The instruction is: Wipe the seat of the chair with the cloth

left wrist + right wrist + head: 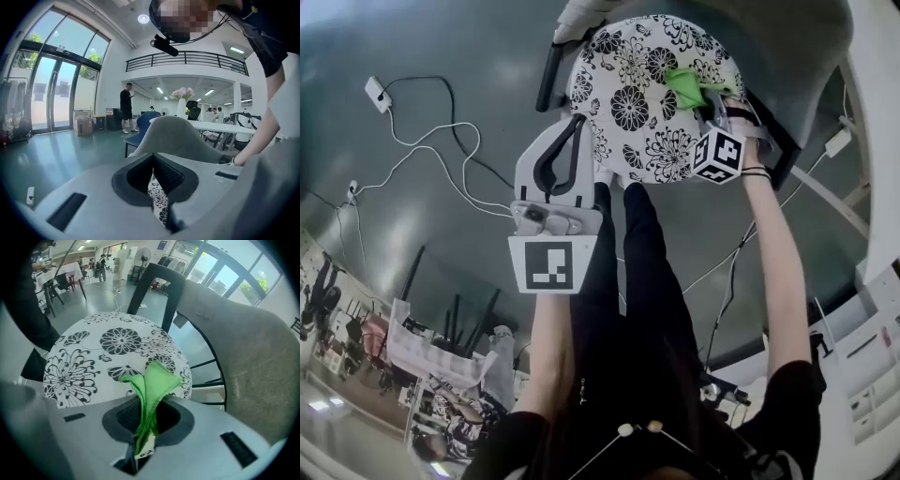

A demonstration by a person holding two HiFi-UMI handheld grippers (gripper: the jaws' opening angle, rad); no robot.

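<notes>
The chair seat (633, 103) is round and white with a black flower print, and it fills the middle of the right gripper view (93, 357). My right gripper (708, 103) is over the seat's right rim, shut on a green cloth (686, 84). The cloth (152, 380) sticks up folded from between the jaws (147, 404), and its free end lies on the seat. My left gripper (578, 122) hangs at the seat's near left edge, shut with nothing in it. Below its closed tips (153, 161), a strip of the seat (157, 199) shows.
The chair's grey back (243, 362) rises right of the seat. White cables and a plug (378, 94) lie on the green floor to the left. A white table edge (881, 112) runs along the right. Far off stand a person (126, 105) and a blue chair (143, 124).
</notes>
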